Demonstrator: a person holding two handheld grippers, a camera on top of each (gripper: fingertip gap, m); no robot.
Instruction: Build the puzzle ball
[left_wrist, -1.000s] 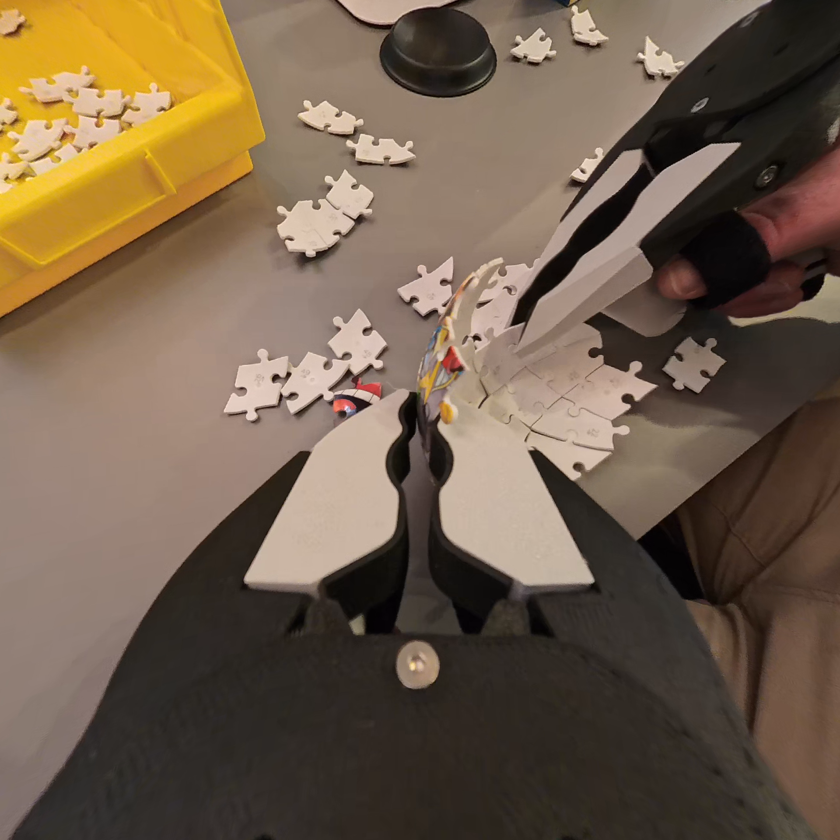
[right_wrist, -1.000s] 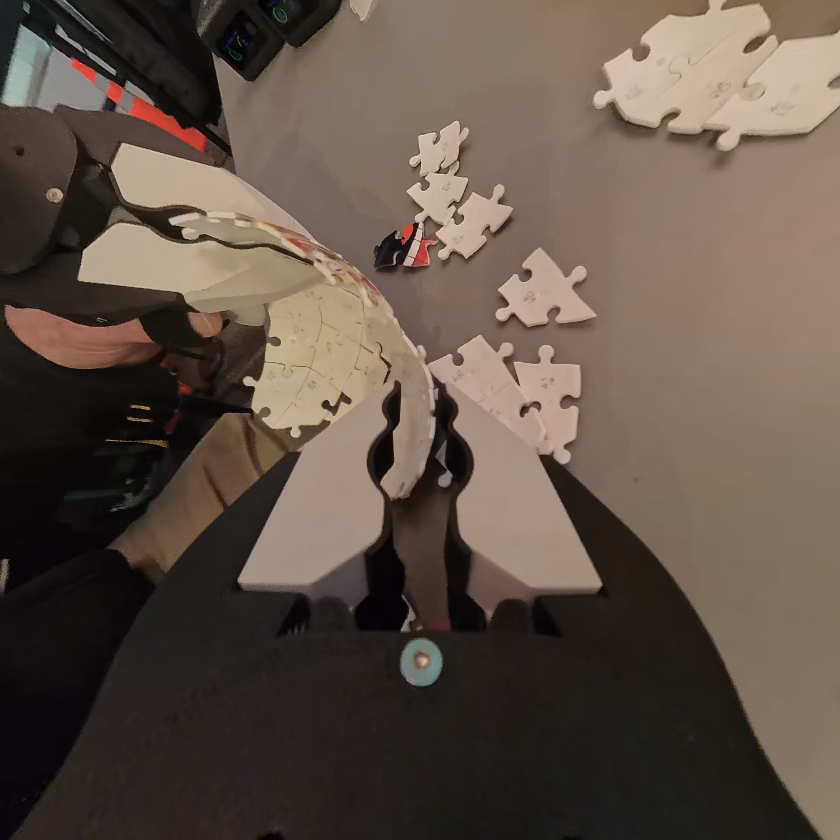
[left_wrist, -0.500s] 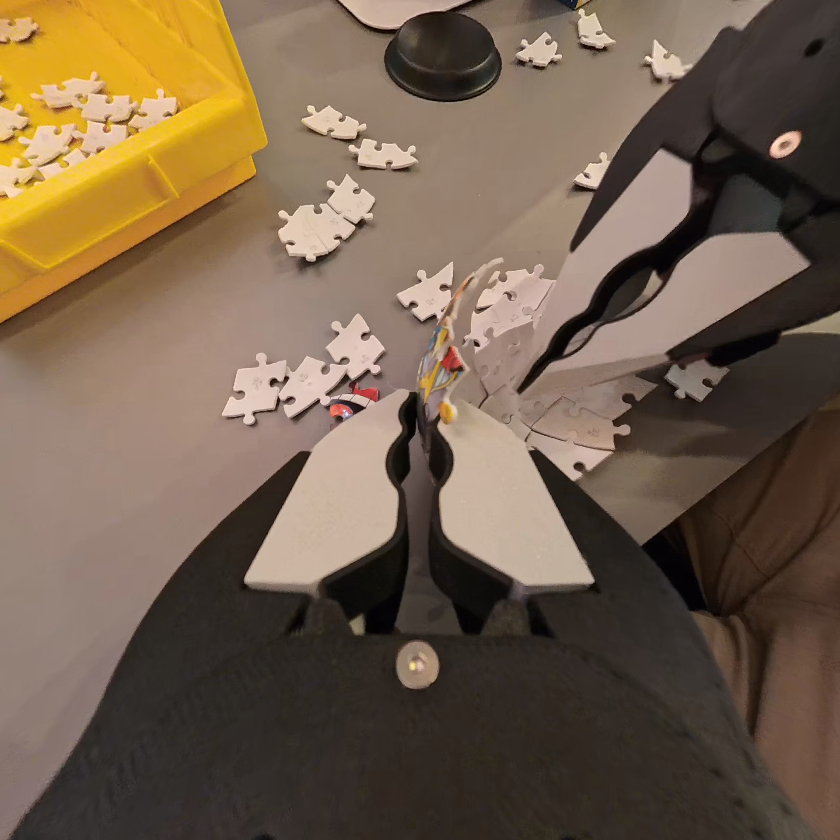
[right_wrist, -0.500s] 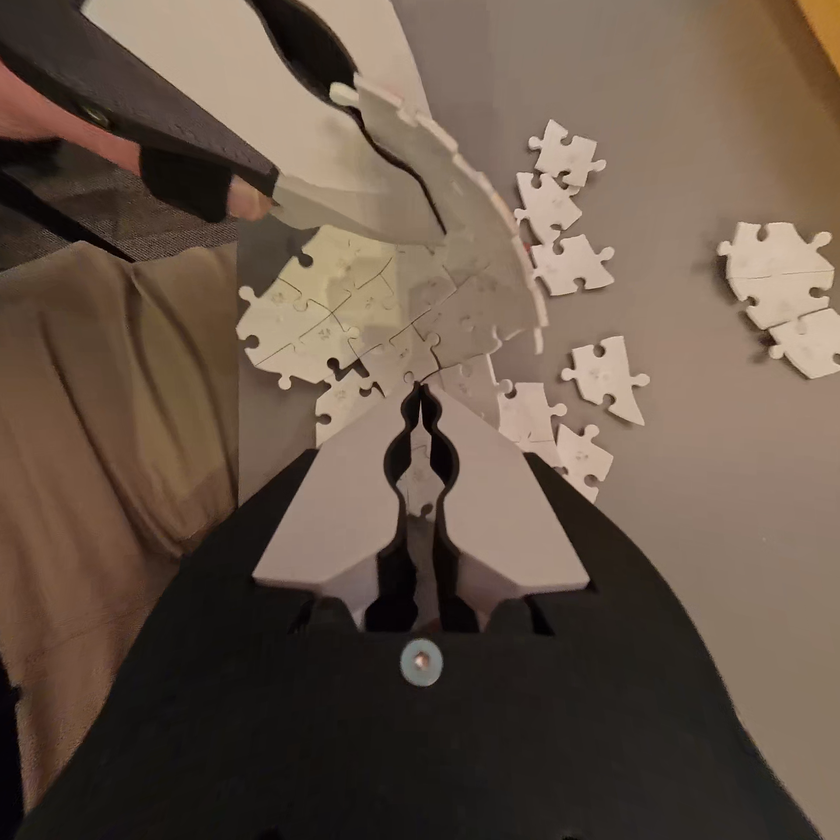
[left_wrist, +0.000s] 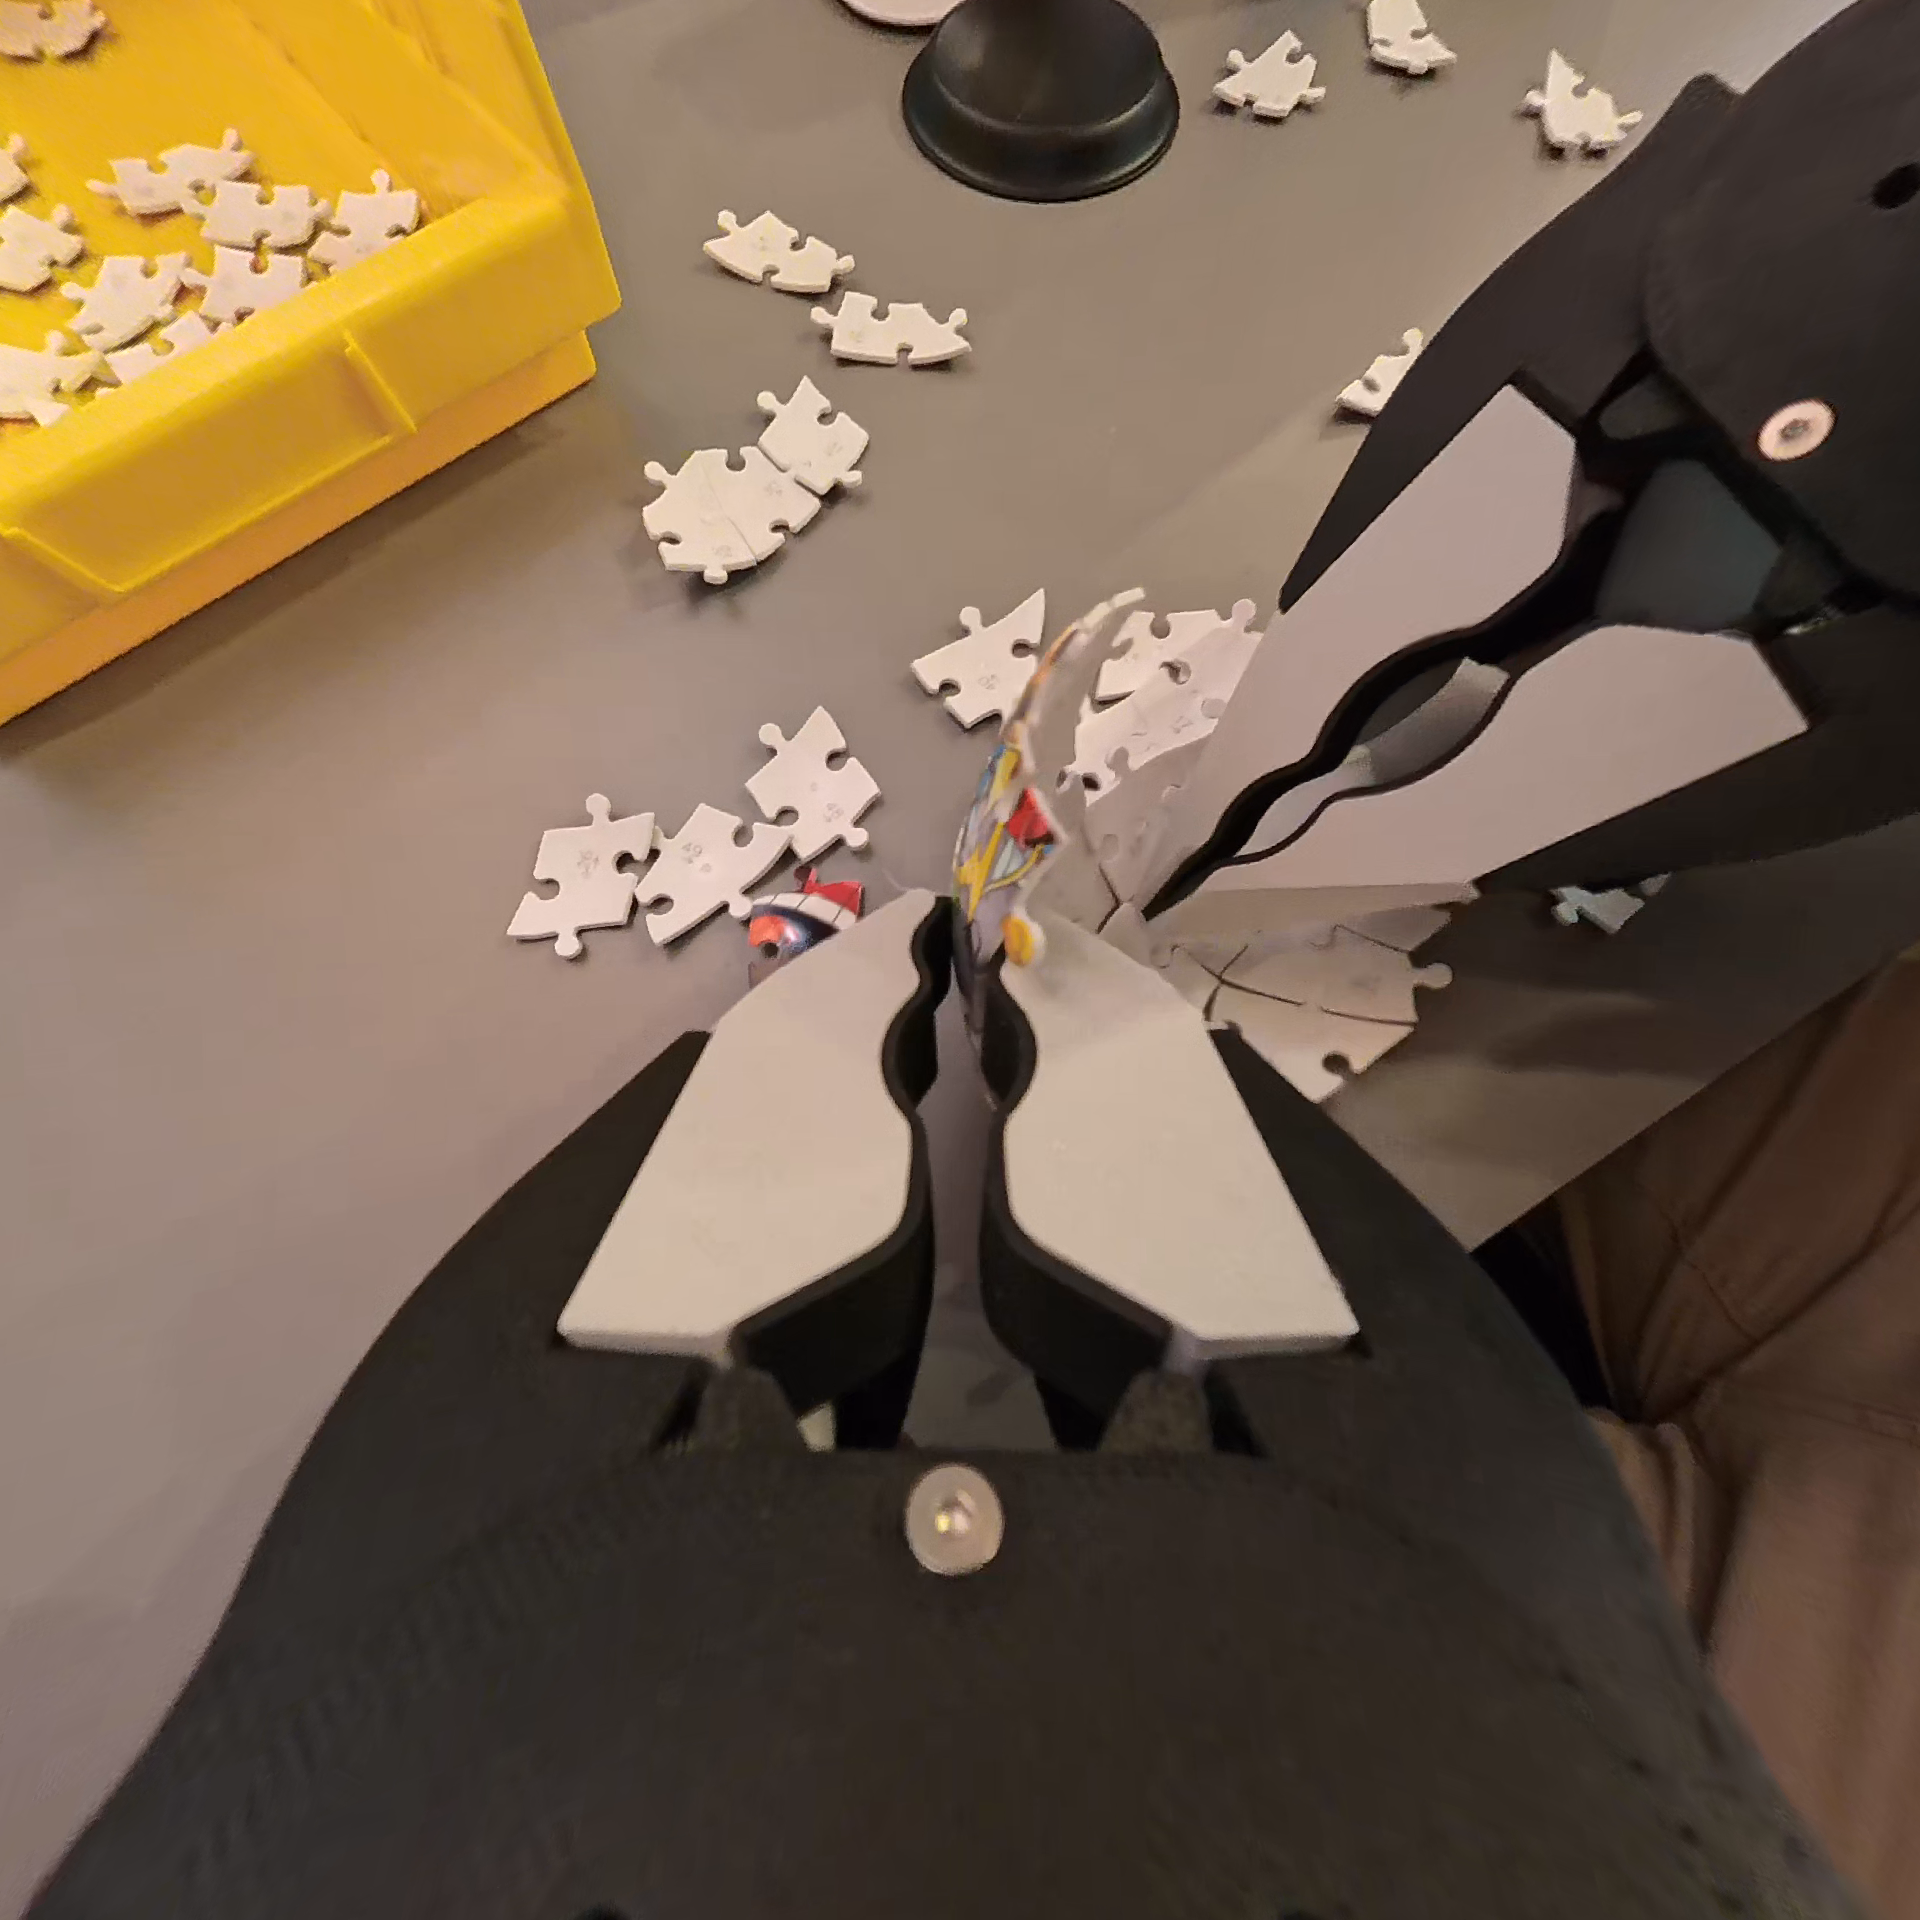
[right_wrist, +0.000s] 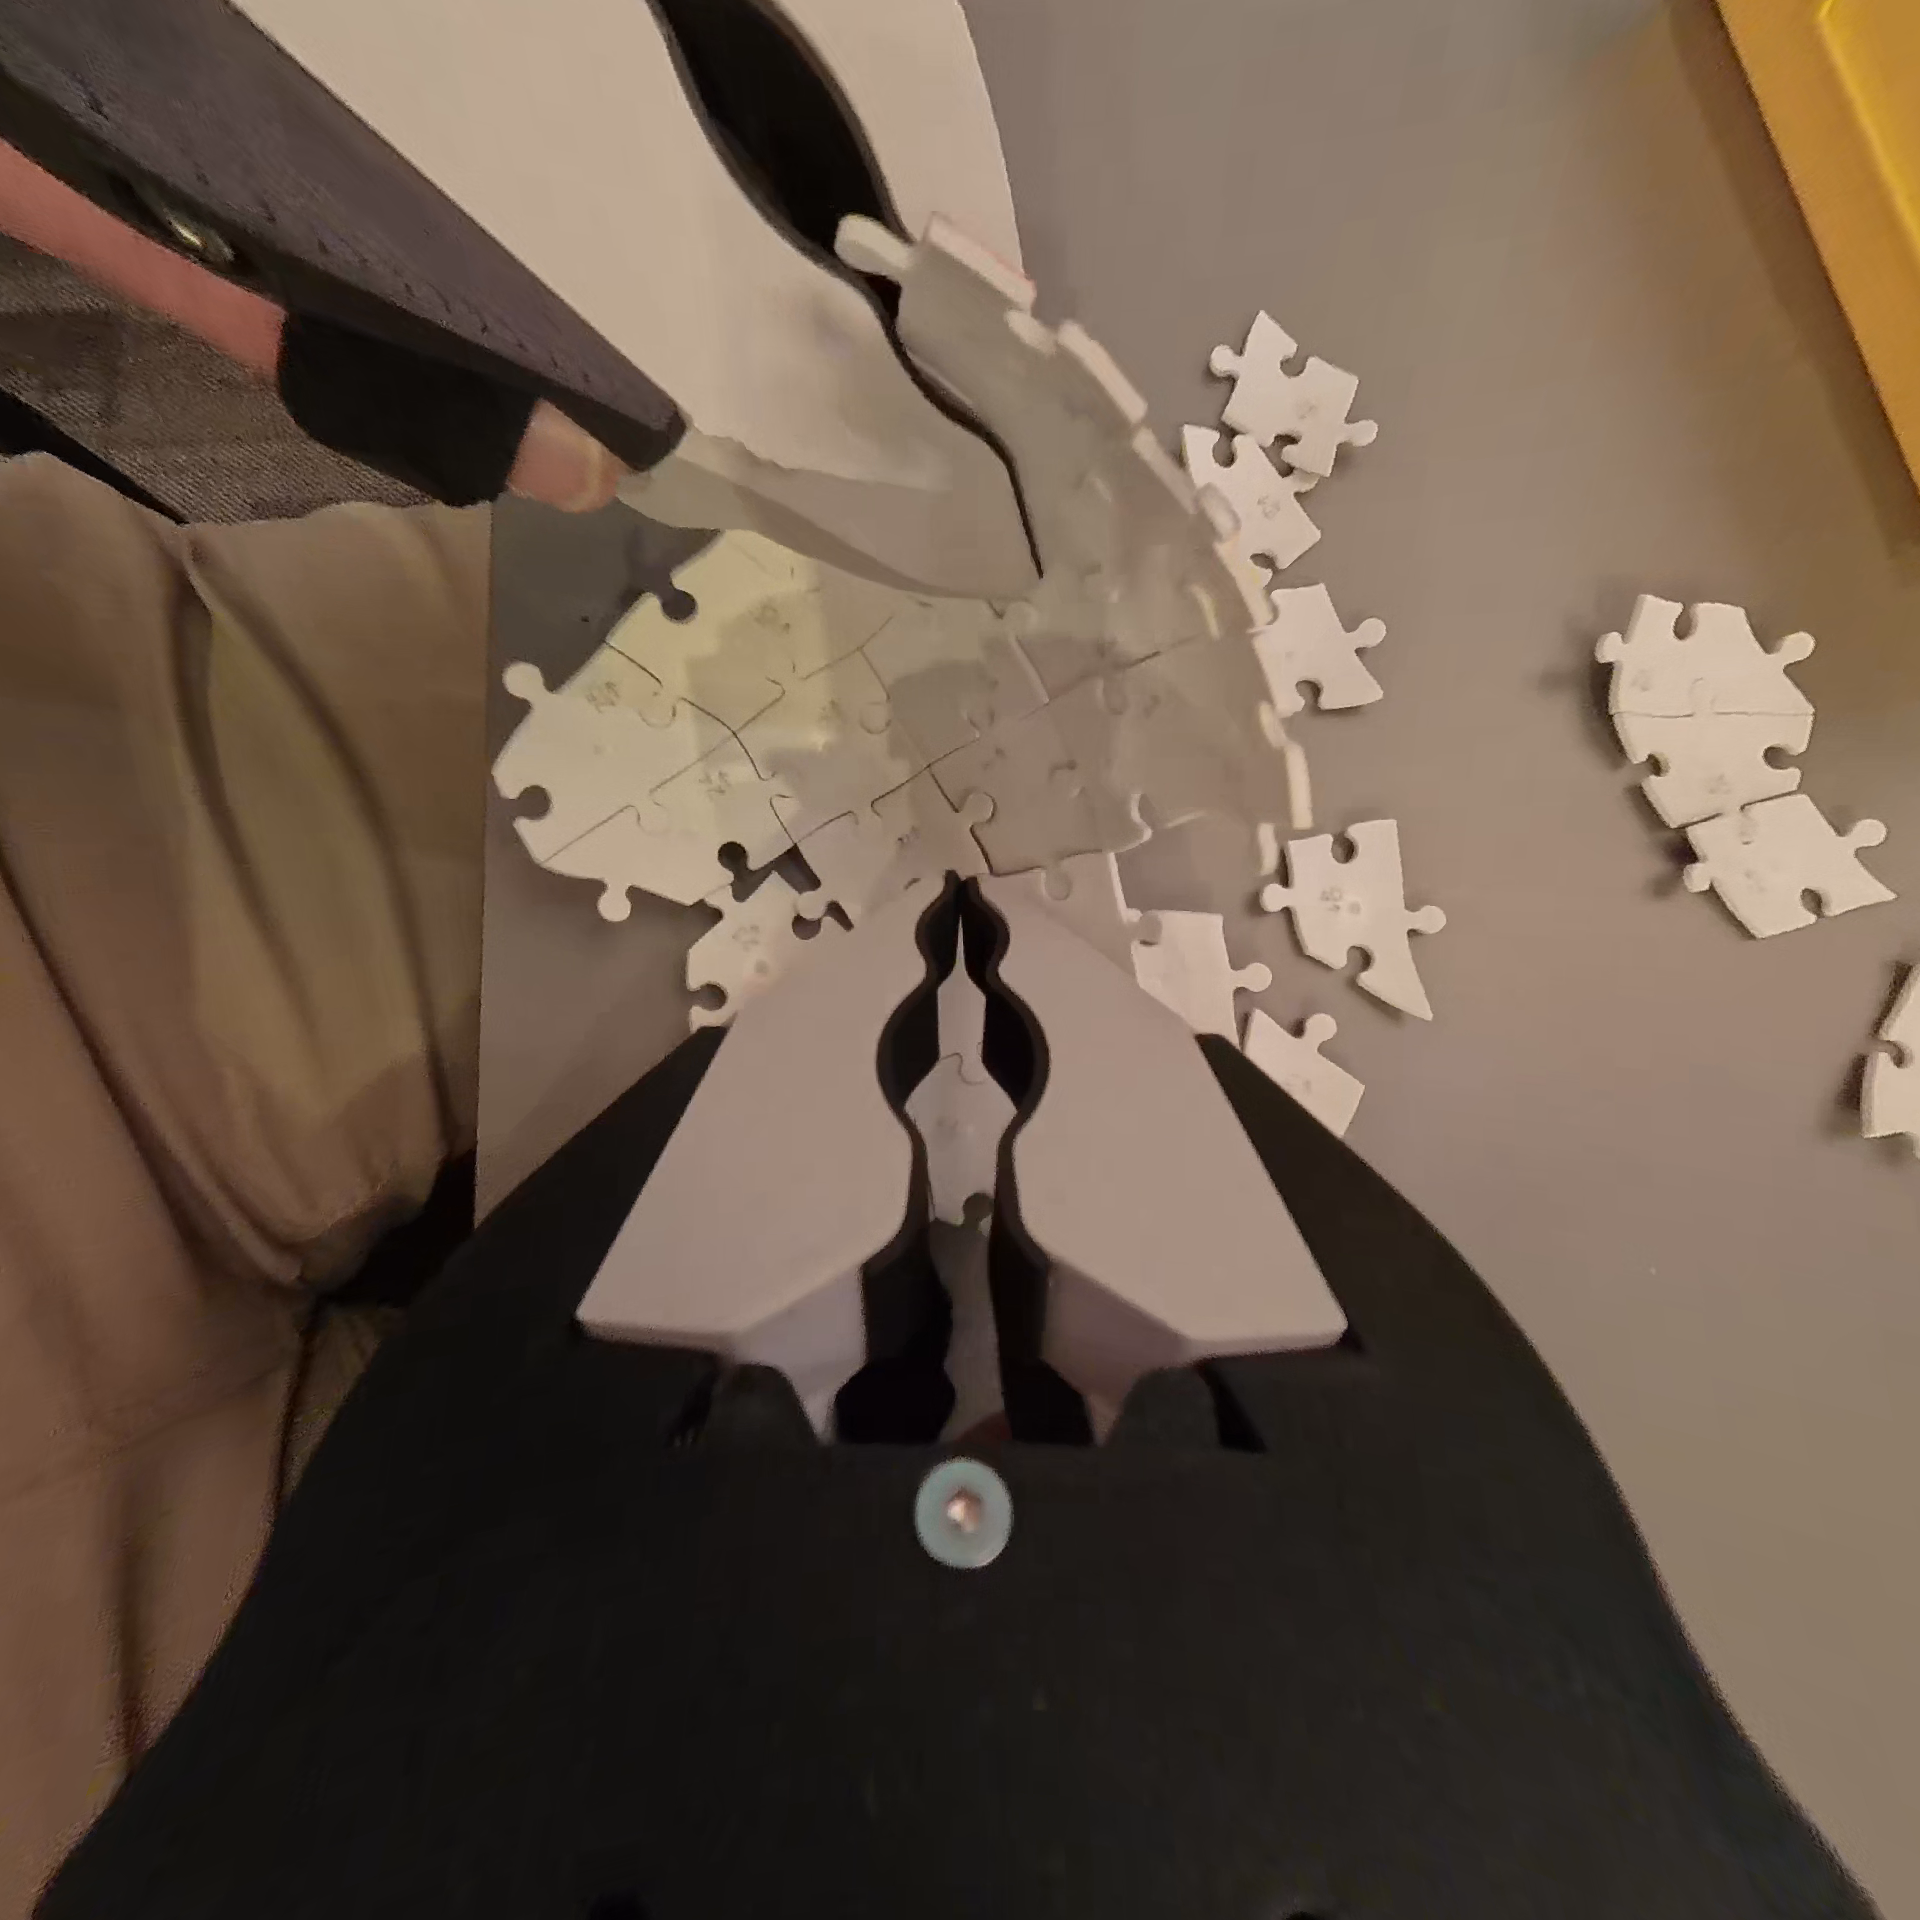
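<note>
we hold the half-built shell of the puzzle ball (left_wrist: 1013, 821) with our left gripper (left_wrist: 966, 914). its jaws are almost closed and pinch the rim of the curved shell, so the shell stands on its edge above the grey table (left_wrist: 312, 935), near the table's front edge. we think this grip is there to keep the shell steady while the other tool works on it.

our right gripper (right_wrist: 958, 883) has its tips pressed together, and they touch the white inner side of the shell (right_wrist: 935, 727). between the tips nothing is held; a white piece shows through the gap lower down, but it seems to be lying behind the fingers. probably the closed tips serve as a pusher, to press a joint flat from inside.

many loose pieces (left_wrist: 707, 857) lie face down around the shell, and more wait in the yellow bin (left_wrist: 312, 416). one coloured piece (left_wrist: 805, 914) lies just beside the left tips. much of the ball is not yet built.
</note>
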